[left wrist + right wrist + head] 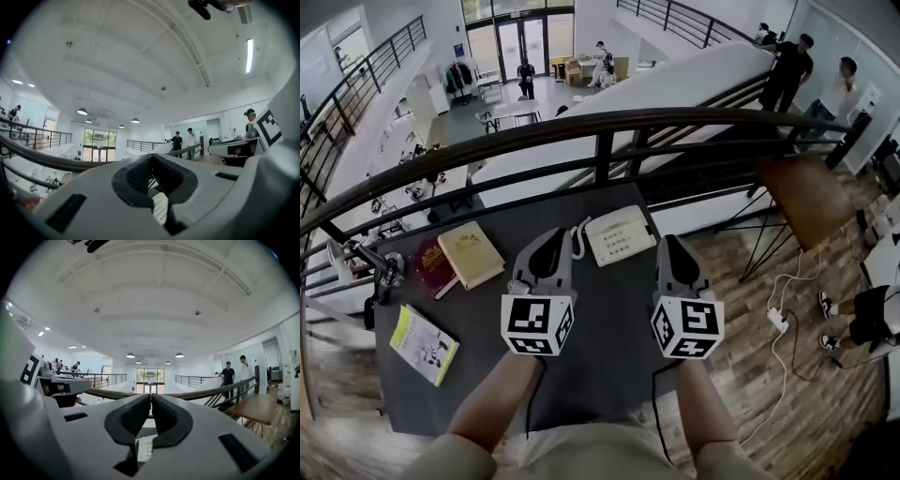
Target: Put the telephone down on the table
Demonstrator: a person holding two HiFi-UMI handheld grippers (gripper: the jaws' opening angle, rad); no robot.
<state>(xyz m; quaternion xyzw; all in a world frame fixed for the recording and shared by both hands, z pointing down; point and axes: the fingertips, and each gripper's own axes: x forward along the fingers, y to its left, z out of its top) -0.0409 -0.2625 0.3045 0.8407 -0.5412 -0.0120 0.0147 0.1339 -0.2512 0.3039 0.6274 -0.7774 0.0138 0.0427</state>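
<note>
Both grippers are pinched closed on nothing right now: left gripper [551,242] and right gripper [673,248] hang level over the dark grey tabletop [609,323]. The cream-white corded desk telephone [621,234] sits flat at the tabletop's far edge, toward the right corner, just beyond my jaws. Looks to me like the putting-down is done. Next I'd just keep clear of it.

telephone [620,234] | cream-white corded desk set, coiled cord [577,242] on its left | lying flat, slightly skewed | counter [600,366] far edge, right of middle
</note>
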